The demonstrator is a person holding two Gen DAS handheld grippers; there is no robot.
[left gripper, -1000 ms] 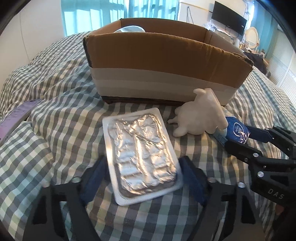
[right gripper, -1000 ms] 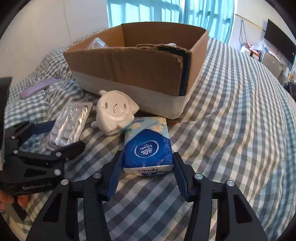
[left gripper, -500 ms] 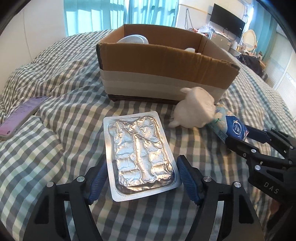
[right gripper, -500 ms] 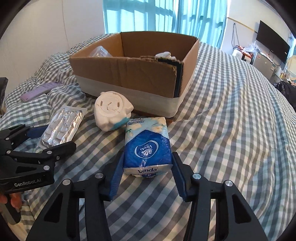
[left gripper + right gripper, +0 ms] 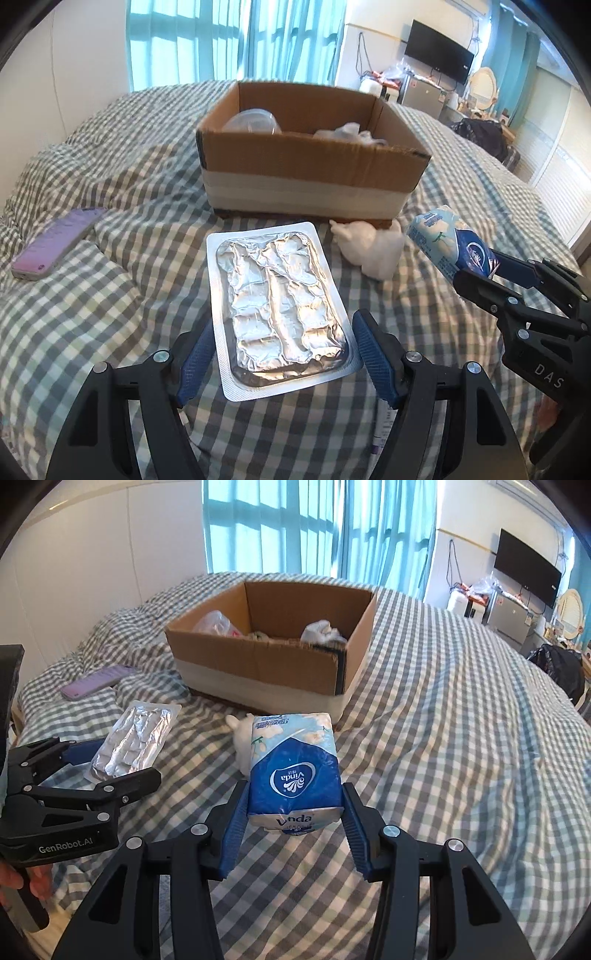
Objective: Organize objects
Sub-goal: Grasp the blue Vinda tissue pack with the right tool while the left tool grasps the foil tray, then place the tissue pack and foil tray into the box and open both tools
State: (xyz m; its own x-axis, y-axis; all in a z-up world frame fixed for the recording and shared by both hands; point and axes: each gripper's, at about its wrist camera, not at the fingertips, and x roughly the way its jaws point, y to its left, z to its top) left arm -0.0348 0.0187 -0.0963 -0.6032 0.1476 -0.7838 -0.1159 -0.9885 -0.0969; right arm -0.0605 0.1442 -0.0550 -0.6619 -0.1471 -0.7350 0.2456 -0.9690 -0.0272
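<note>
My right gripper (image 5: pixel 293 821) was clamped on the tissue pack (image 5: pixel 293 771), soft and light, best pinched across its short sides. My left gripper (image 5: pixel 282 360) gripped the foil tray (image 5: pixel 279 306) by its long edges; thin and crushable, I judged. Both had risen off the bed (image 5: pixel 461 757) since a second ago, and the cardboard box (image 5: pixel 266 664) now showed its inside.

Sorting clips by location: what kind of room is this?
Most likely a bedroom: the work surface is a bed with a checked cover, teal curtains hang at the window, and a wall-mounted TV faces it.
</note>
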